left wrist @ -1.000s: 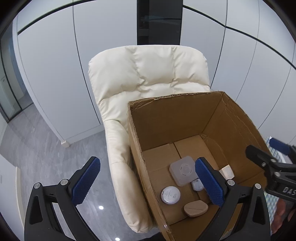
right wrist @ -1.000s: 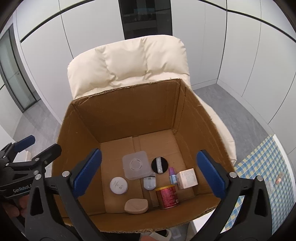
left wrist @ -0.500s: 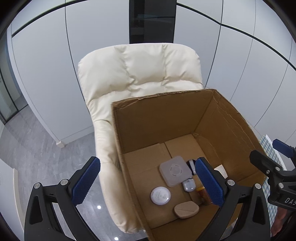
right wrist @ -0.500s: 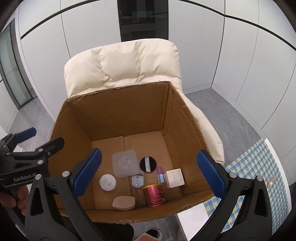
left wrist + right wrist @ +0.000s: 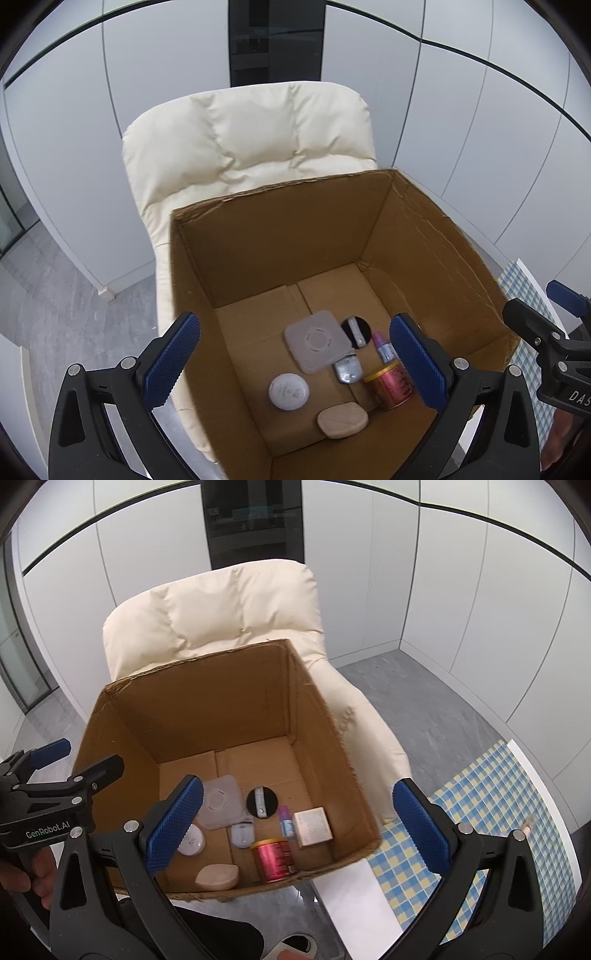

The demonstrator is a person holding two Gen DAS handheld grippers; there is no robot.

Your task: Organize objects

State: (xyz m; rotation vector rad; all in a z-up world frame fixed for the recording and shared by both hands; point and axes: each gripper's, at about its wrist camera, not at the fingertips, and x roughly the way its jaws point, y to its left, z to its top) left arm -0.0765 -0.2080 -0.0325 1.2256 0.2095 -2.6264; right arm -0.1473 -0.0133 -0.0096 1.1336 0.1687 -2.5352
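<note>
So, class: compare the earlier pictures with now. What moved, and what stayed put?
Both grippers shifted sideways: the left gripper rightward over the cardboard box, the right gripper rightward toward the checkered cloth. Nothing was grasped or released. Both remain open; the box's items lie unchanged.

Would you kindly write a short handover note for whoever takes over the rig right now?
Left gripper: open, empty, above the cardboard box. Right gripper: open, empty, above the box's right side.
The box sits on the cream armchair. On its floor: square translucent case, black round compact, white round jar, beige oval case, red can, small purple bottle, white carton.
Done: nothing taken out, as far as the pictures show. Left: pick and sort the items.
</note>
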